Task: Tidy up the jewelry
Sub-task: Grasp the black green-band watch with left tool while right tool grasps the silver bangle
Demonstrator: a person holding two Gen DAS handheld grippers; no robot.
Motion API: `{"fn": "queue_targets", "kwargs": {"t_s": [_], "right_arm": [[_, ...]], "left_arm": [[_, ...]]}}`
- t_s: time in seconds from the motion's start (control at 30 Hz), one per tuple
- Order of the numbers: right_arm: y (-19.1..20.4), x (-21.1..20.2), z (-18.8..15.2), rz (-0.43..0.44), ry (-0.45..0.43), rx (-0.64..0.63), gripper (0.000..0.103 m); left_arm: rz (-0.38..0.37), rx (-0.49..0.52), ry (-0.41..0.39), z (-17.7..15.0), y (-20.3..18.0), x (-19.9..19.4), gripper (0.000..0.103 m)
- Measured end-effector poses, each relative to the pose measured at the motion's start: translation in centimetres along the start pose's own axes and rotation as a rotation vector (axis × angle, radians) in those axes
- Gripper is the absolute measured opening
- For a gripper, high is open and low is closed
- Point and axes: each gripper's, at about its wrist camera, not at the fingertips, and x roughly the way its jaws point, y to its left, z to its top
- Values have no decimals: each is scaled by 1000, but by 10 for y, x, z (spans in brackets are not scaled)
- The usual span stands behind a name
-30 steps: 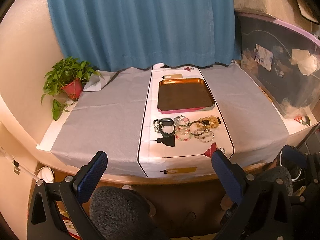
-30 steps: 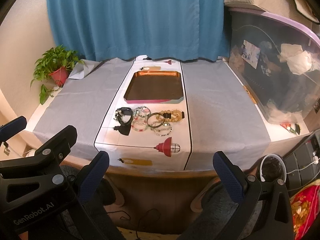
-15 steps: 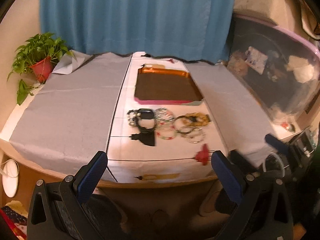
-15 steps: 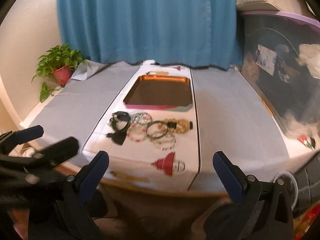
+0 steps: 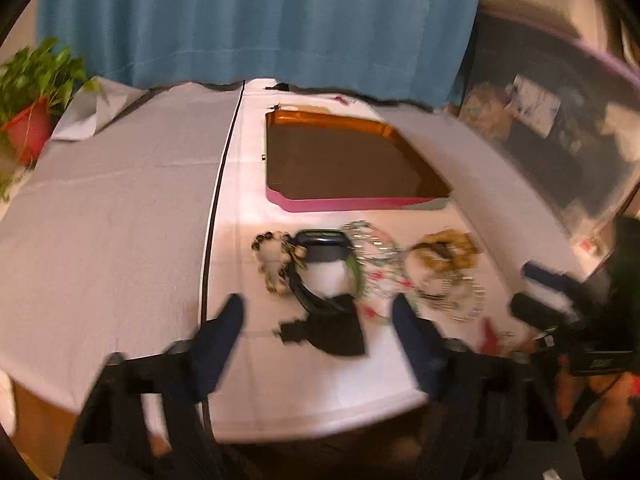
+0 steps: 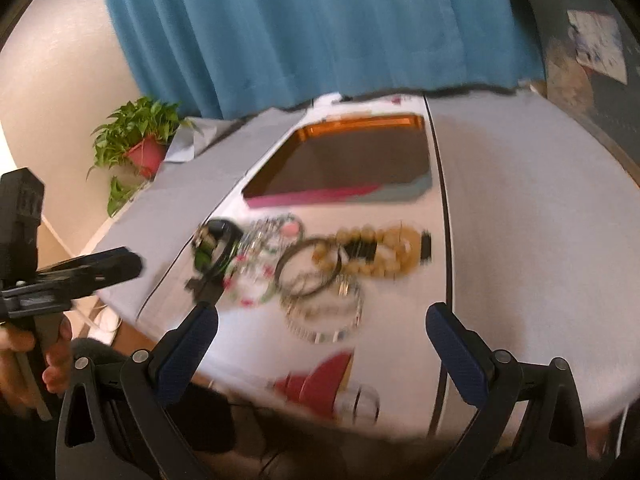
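Observation:
A pile of jewelry lies on the white table runner: a black and green watch, beaded bracelets, a metal bangle and a wooden bead bracelet. Behind it stands an empty tray with orange and pink rims. My left gripper is open, just short of the watch. My right gripper is open, just short of the bangles. Both frames are blurred.
A potted plant stands at the far left. A blue curtain hangs behind the table. A dark plastic bin stands at the right. Grey cloth flanks the runner. A red lamp print marks the runner's front.
Both grippers have moved forward toward the table; the jewelry pile and tray now appear much larger and closer. Both stay open.

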Motion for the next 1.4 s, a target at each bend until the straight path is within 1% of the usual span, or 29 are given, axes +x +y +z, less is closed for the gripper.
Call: {"fn": "queue_targets", "kwargs": {"t_s": [0.03, 0.07, 0.1, 0.13, 0.2, 0.33, 0.4, 0.47, 0.5, 0.53, 0.6, 0.63, 0.67, 0.7, 0.73, 0.77, 0.8, 0.83, 0.9, 0.97, 1.07, 1.2, 1.27, 1.33, 1.4], "right_arm": [[0, 3, 1, 1, -10, -9, 101], [0, 8, 2, 5, -15, -16, 99], [-1, 12, 2, 6, -10, -16, 91], [-1, 14, 3, 8, -1, -9, 80], [-2, 20, 1, 13, 12, -8, 71], [-2, 29, -1, 27, 35, 0, 71], [-3, 34, -3, 32, 49, 16, 71], [-4, 37, -3, 31, 54, 29, 71], [-4, 38, -4, 30, 54, 31, 71], [-4, 38, -4, 28, 53, 31, 71], [-3, 38, -4, 28, 53, 30, 71], [-2, 38, -4, 25, 52, 27, 71], [-2, 37, -4, 24, 48, 26, 71], [-2, 36, -3, 24, 41, 22, 71], [0, 35, -3, 20, 33, 17, 71], [0, 34, -1, 15, 25, 9, 71], [1, 34, 0, 11, 20, 2, 71], [2, 35, 2, 9, 17, -4, 71], [3, 37, 4, 13, 18, -12, 71], [7, 41, 6, 1, 21, -42, 71], [15, 47, 6, -14, 27, -92, 71], [23, 53, 4, -51, 31, -157, 71], [24, 55, 3, -76, 32, -177, 71], [25, 55, 1, -94, 28, -195, 71], [30, 55, 0, -128, 14, -241, 71]], "left_arm": [[-9, 4, 10, 1, 2, 10, 32], [-30, -6, 22, 3, 5, 19, 27], [-43, -22, 36, 3, 9, 26, 24], [-44, -35, 44, 3, 12, 30, 24], [-32, -49, 46, 3, 18, 35, 24], [-24, -74, 42, 8, 35, 38, 24], [-9, -129, 37, 11, 53, 40, 24], [-22, -226, 33, 9, 79, 44, 24], [-3, -242, 34, 8, 85, 44, 24], [32, -240, 40, 8, 90, 45, 20], [56, -213, 24, 7, 89, 38, 19], [61, -208, 20, 6, 87, 35, 19], [30, -208, 20, 6, 83, 31, 19], [-5, -208, 25, 6, 79, 28, 20], [-29, -198, 30, 6, 72, 26, 23], [-42, -176, 36, 6, 64, 24, 24], [-46, -144, 47, 5, 53, 23, 29], [-52, -108, 59, 4, 41, 24, 39], [-57, -52, 73, 5, 20, 30, 49], [-49, -15, 78, 6, 8, 35, 51], [-33, -7, 87, 6, -1, 43, 58], [-5, 19, 92, 8, -6, 54, 59], [-7, -5, 102, 9, -3, 60, 58], [-27, -46, 123, 11, 2, 68, 56], [-28, -43, 105, 12, 2, 68, 52]]}}
